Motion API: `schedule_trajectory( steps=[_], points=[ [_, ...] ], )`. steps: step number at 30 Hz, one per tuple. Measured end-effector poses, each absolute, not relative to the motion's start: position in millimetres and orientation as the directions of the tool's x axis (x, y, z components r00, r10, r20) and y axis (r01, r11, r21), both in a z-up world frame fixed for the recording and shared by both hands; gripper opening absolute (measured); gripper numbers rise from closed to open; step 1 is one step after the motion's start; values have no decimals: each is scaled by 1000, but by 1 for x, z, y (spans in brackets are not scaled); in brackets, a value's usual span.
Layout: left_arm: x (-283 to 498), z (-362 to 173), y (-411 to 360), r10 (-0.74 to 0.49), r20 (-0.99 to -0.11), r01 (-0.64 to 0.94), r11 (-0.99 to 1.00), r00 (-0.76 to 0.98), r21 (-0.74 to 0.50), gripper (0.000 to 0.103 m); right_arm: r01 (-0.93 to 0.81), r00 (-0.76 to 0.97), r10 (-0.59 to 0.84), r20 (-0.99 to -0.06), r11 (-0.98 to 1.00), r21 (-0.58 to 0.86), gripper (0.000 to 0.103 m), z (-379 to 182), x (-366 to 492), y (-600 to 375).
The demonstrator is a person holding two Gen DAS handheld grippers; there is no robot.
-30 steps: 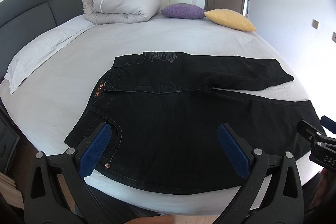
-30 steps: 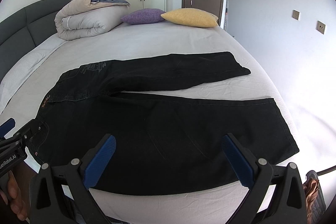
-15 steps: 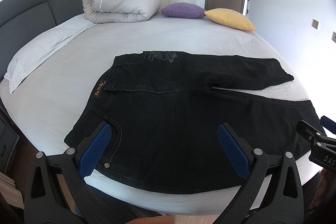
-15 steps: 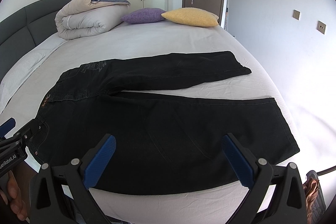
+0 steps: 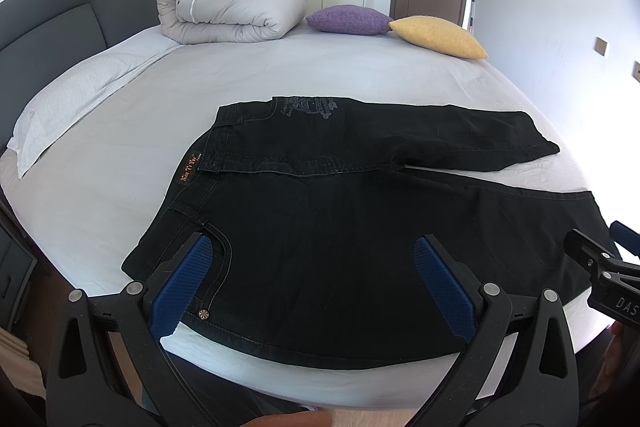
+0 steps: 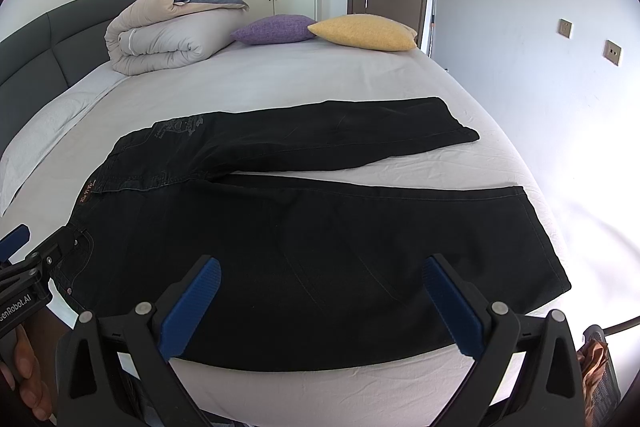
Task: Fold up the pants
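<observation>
Black jeans (image 5: 340, 227) lie flat on the white bed (image 5: 280, 79), waistband to the left, legs spread to the right; they also show in the right wrist view (image 6: 320, 235). The far leg angles away from the near leg. My left gripper (image 5: 316, 275) is open and empty, hovering over the near edge by the front pocket. My right gripper (image 6: 320, 295) is open and empty, hovering over the near leg's lower part. Each gripper shows at the edge of the other's view.
A folded duvet (image 5: 232, 11), a purple pillow (image 5: 348, 21) and a yellow pillow (image 5: 440, 37) sit at the far side of the bed. A grey headboard (image 5: 60, 15) and a white pillow (image 5: 80, 87) are on the left. A wall stands on the right.
</observation>
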State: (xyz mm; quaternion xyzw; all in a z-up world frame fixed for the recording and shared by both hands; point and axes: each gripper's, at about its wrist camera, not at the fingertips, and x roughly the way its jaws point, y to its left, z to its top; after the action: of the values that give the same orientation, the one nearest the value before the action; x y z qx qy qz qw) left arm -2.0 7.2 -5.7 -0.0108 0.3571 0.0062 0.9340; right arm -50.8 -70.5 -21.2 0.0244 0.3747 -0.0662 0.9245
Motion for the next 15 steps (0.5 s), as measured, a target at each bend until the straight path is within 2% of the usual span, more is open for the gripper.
schedule_trajectory(
  steps=[15],
  points=[
    [0,-14,7,9,-675,-26,1000,737,-16,103,135,701,-99,-706,991,-5,103,-33,-48,-63]
  ],
)
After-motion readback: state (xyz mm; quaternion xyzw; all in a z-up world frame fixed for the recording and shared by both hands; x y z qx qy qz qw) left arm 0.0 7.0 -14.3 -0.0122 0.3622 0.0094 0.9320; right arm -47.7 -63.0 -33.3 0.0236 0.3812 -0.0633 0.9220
